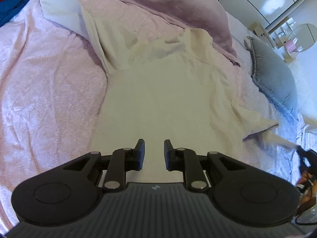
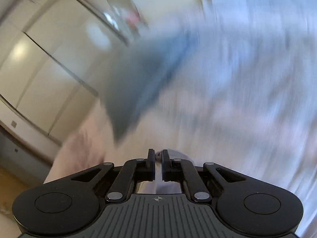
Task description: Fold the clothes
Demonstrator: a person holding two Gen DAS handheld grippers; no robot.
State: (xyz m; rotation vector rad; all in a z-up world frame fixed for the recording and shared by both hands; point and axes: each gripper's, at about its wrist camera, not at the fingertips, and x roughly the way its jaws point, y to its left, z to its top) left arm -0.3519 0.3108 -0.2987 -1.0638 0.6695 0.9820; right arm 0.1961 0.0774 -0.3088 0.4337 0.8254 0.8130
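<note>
A white garment (image 1: 158,99) lies spread on the pink bedspread (image 1: 49,89), one sleeve (image 1: 59,11) reaching to the far left. My left gripper (image 1: 154,144) hovers low over the garment's near end, its jaws a little apart with only the flat cloth showing between them. At the right edge the garment's corner (image 1: 277,136) is drawn into a taut strip leading to my right gripper (image 1: 300,149). In the blurred right wrist view, my right gripper (image 2: 158,152) is shut on a pinch of that white cloth (image 2: 158,155).
A lavender duvet (image 1: 168,4) is bunched along the far side. A grey pillow (image 1: 277,79) lies at the right, also in the right wrist view (image 2: 134,83). Red and blue folded clothes (image 1: 11,0) sit at the top left. White wardrobe doors (image 2: 29,69) stand beyond.
</note>
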